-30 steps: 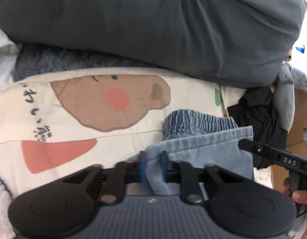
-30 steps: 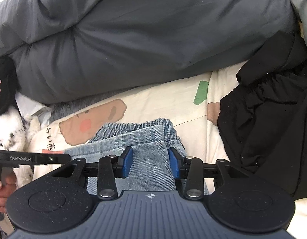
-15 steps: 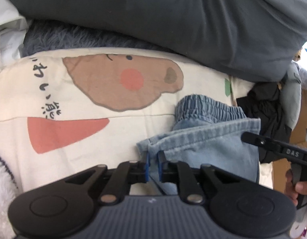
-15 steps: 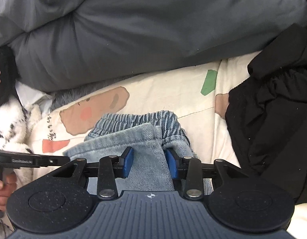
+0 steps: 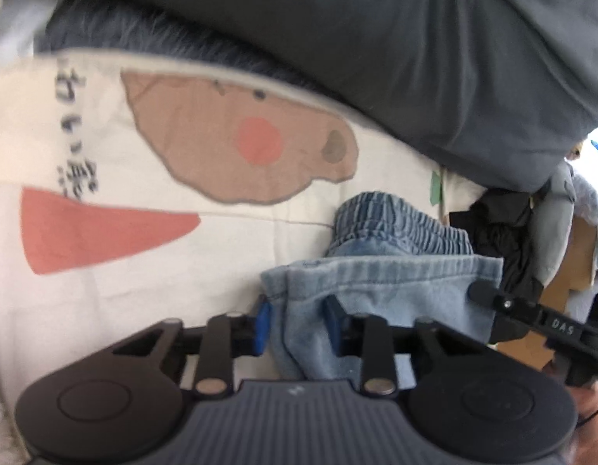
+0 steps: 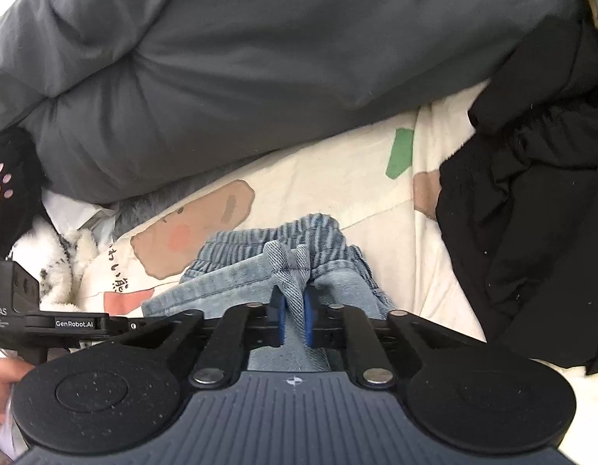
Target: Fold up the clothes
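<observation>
Light-blue denim shorts (image 5: 396,283) with a gathered elastic waistband (image 5: 400,221) lie folded on a cream printed sheet (image 5: 144,271). My left gripper (image 5: 298,319) straddles the shorts' near left corner; its jaws are opening, and the cloth hangs loosely between the blue pads (image 5: 263,321). In the right wrist view the shorts (image 6: 237,279) bunch up where my right gripper (image 6: 293,317) is closing, its pads (image 6: 276,312) pinching a fold of the hem. Each gripper's body shows at the edge of the other's view.
A bulky grey duvet (image 6: 260,58) fills the far side. A heap of black clothing (image 6: 531,213) lies right of the shorts. White fluffy fabric (image 6: 74,263) and a black paw-print item (image 6: 4,186) sit at the left. Brown cardboard (image 5: 578,248) stands at the far right.
The left jaws, shut tight on the denim corner before, have spread apart. The right jaws, wide around the hem before, have closed and bunched the cloth. Neither hand has shifted much.
</observation>
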{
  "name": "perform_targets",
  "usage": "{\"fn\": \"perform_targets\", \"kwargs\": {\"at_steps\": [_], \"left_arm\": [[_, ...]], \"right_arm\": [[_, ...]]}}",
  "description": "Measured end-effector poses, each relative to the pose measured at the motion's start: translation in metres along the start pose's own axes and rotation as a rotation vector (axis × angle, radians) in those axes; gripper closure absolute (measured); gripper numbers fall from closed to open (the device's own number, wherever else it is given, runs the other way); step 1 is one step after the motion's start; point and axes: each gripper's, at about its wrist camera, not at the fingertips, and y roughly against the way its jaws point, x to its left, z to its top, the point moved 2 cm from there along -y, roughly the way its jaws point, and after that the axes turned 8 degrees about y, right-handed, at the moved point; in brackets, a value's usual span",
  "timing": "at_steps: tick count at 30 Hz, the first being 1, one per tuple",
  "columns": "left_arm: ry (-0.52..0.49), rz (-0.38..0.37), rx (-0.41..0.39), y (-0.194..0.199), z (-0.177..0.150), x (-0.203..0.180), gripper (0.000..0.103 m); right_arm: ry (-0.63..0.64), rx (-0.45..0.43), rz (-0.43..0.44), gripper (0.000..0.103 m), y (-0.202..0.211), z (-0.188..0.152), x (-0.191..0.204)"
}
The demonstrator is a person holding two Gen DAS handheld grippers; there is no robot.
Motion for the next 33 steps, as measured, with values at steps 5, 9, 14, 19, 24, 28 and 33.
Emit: {"fn": "perform_targets", "kwargs": {"at_steps": [5, 9, 14, 19, 24, 28, 33], "left_arm": [[-0.086, -0.049, -0.071, 0.024, 0.000, -0.026, 0.091], [-0.169, -0.095, -0.095, 0.031, 0.003, -0.055, 0.091], [-0.205, -0.107, -0.093, 0.025, 0.006, -0.076, 0.091], [-0.219, -0.094, -0.091, 0.016, 0.011, -0.084, 0.092], [-0.208, -0.086, -0.085, 0.007, 0.018, -0.081, 0.092], [-0.205, -0.069, -0.073, -0.006, 0.022, -0.082, 0.092], [-0.226, -0.039, -0.065, -0.026, 0.022, -0.077, 0.091]], "right_arm": [[0.042, -0.043, -0.043, 0.099, 0.023, -0.001, 0.012], [0.032, -0.093, -0.098, 0.099, 0.048, -0.001, 0.010], [0.003, -0.131, -0.151, 0.099, 0.072, 0.002, 0.001], [-0.002, -0.115, -0.196, 0.099, 0.067, 0.008, -0.003], [-0.026, -0.100, -0.234, 0.099, 0.052, 0.015, -0.009], [-0.018, -0.078, -0.275, 0.099, 0.039, 0.016, -0.012], [-0.037, -0.058, -0.316, 0.100, 0.021, 0.012, -0.019]]}}
